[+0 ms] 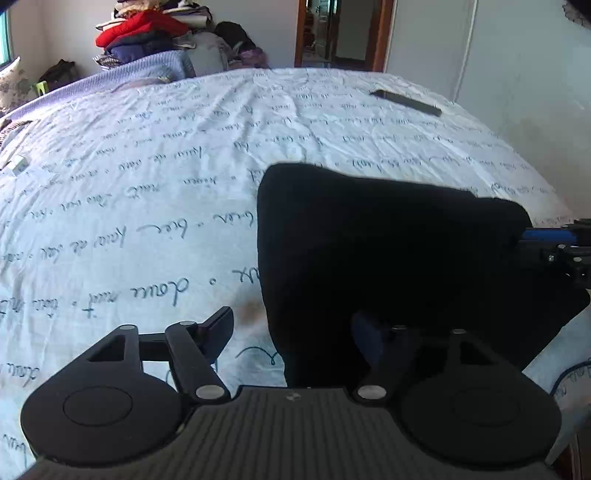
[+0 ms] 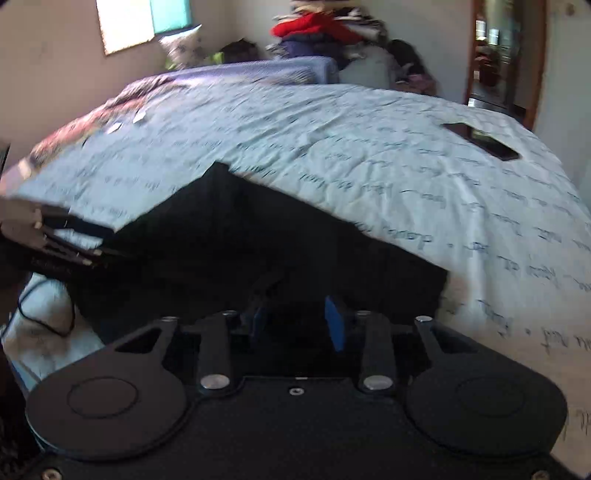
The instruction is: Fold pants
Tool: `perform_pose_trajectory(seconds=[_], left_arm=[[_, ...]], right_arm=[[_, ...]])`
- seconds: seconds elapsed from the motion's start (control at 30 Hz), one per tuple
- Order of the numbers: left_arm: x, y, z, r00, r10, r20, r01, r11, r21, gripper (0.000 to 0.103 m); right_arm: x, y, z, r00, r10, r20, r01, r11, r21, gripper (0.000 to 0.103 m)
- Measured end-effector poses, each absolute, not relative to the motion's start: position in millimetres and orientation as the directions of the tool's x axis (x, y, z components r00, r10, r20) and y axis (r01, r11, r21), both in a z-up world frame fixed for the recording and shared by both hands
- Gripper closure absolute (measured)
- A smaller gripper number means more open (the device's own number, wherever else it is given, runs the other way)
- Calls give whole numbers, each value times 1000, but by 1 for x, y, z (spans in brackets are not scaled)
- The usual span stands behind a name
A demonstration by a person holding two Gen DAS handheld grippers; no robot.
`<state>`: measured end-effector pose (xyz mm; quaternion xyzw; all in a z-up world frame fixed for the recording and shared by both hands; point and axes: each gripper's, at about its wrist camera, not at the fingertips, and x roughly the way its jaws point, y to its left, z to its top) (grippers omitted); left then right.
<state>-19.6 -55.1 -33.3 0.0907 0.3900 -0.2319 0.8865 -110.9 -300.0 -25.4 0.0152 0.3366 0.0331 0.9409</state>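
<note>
The black pants (image 1: 388, 251) lie folded into a compact block on the bed's printed sheet (image 1: 147, 192). My left gripper (image 1: 291, 332) is open at their near left edge. One of its fingers (image 1: 218, 325) is over the sheet and the other is over the cloth. My right gripper (image 1: 528, 242) comes in from the right, its tips at the pants' right edge. The right wrist view is blurred. In it the pants (image 2: 258, 229) fill the middle and my right gripper (image 2: 295, 317) hangs over them, blue pads apart, no cloth seen pinched. The left gripper (image 2: 88, 251) shows at the left.
A dark flat phone (image 1: 406, 99) (image 2: 480, 140) lies on the far right of the bed. A heap of clothes (image 1: 144, 33) is piled behind the bed, with a doorway (image 1: 340, 33) to its right. A black cable (image 2: 44, 317) runs over the sheet's near left corner.
</note>
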Motion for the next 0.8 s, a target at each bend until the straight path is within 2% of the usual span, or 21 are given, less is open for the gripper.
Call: perform_pose_trajectory(seconds=[0.03,0.13,0.17,0.23,0.3,0.33,0.37,0.43,0.63,0.7,0.77,0.8], left_arm=[[-27,-53,-24,621,-337,-707,476,880,-1,39],[-47,-57,-1,628,-435,-646,549,836,-30,34],[-49,-61,-1,594,-478,-647,581,811,-66,31],[-47,-77,-12,507,-513,-693,616,778,-125,30],[-43,-92,-37,452,-478,-753,629,769,-110,29],[-45,-95,-45,473,-455,-754,626,776,-76,28],[-52,-95,-47,502,-444,-742,624,780,-45,28],[-64,-94,-39,524,-413,-745,615,788,-5,29],[-68,-90,-14,587,-415,-695,611,790,45,29],[-54,-96,-22,549,-416,-725,616,788,14,27],[-38,-100,-41,465,-424,-777,610,790,-66,25],[-37,-99,-46,477,-420,-772,594,802,-70,25]], right_arm=[[-117,-300,-21,787,63,-614,-47,998,42,73],[-126,-293,-25,777,141,-614,-97,990,105,73],[-126,-288,-32,761,144,-632,-108,989,96,73],[-124,-282,-48,752,107,-650,-106,993,41,73],[-123,-290,-55,767,110,-633,-90,994,63,73],[-123,-297,-53,770,122,-626,-67,991,112,73],[-123,-299,-49,776,119,-619,-40,989,139,73],[-131,-295,-38,803,64,-593,-6,995,100,69],[-101,-305,-38,795,94,-600,-54,995,85,66],[-77,-320,-48,766,123,-631,-59,991,121,66],[-56,-334,-59,747,128,-653,-46,989,141,67],[-47,-342,-64,740,169,-651,-48,979,199,68]])
